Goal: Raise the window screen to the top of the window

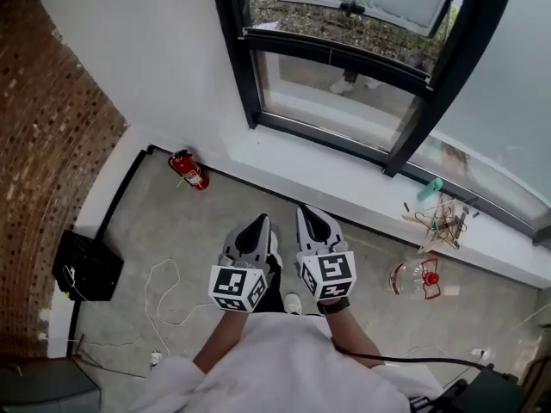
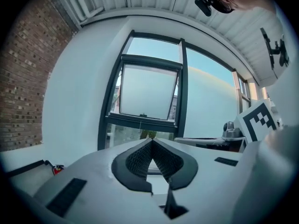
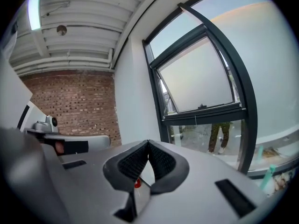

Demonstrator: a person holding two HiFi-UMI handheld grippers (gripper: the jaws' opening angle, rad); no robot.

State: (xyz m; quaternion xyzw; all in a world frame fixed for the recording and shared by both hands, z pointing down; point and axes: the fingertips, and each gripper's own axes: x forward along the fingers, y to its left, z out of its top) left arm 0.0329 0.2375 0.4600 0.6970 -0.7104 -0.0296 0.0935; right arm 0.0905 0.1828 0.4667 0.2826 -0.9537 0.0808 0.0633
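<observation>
left tongs [image 1: 260, 222] shut, empty | right tongs [image 1: 308, 213] shut, empty | window sash [image 2: 147, 91] tilted outward

I see a grey concrete floor [image 1: 224, 231]. Red fire extinguisher [image 1: 189, 170] lies on its side by the wall, L side. Black case [image 1: 86, 267] sits further L, w/ a loose white cable [image 1: 164, 286] curling beside it. R side: red-and-clear item [image 1: 417, 278], can't ID it. White ledge [image 1: 327, 175] under the window [image 1: 336, 97] carries a teal bottle [image 1: 430, 188] and a tangle of sticks [image 1: 441, 222].
</observation>
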